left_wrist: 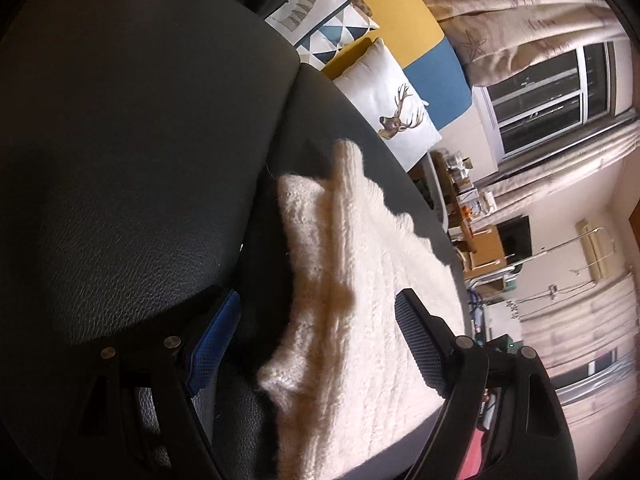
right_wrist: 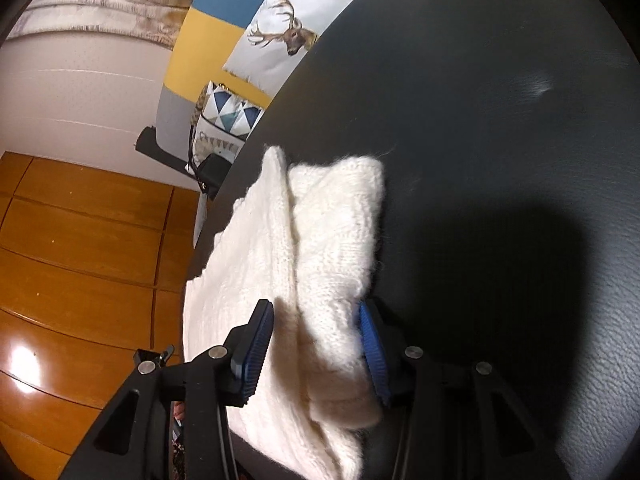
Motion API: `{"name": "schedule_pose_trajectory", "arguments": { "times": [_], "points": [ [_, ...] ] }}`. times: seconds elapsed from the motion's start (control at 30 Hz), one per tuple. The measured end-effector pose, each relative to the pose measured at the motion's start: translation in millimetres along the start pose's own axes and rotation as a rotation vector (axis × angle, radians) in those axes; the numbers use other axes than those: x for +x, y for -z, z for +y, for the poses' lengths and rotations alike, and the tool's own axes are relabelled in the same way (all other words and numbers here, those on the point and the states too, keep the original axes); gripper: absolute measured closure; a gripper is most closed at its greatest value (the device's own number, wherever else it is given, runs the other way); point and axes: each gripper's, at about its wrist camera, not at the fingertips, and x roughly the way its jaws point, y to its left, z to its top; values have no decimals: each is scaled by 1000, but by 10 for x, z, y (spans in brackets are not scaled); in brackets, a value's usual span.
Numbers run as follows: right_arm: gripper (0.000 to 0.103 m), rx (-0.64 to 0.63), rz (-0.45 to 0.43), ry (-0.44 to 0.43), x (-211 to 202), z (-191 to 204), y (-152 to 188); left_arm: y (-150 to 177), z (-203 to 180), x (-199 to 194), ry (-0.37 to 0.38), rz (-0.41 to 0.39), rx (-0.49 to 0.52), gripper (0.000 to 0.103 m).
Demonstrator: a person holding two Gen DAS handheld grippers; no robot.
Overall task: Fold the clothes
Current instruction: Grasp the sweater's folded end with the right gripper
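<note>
The white knit sweater [left_wrist: 360,280] lies folded on a dark leather cushion [left_wrist: 120,160], its thick folded edge toward the cushion's middle. No container shows in either view. The left gripper [left_wrist: 320,344] stands wide apart, the sweater's folded edge between its fingers with clear gaps on both sides. The right gripper [right_wrist: 316,348] straddles the same fold; its blue pads [right_wrist: 372,352] lie just beside the knit, apparently not pressing it.

Fuzzy cream knit sweater [left_wrist: 360,280] on grained black leather cushion [left_wrist: 140,160]
</note>
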Motion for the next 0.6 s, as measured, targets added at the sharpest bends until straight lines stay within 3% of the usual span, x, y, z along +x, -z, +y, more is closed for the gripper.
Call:
{"name": "schedule_pose_trajectory", "arguments": {
  "times": [0.33, 0.6],
  "points": [
    [59, -2, 54, -21, 174, 42, -98, -79, -207, 227, -10, 119, 113, 21],
    [58, -31, 70, -41, 345, 120, -162, -169, -347, 398, 51, 174, 134, 21]
  ]
}}
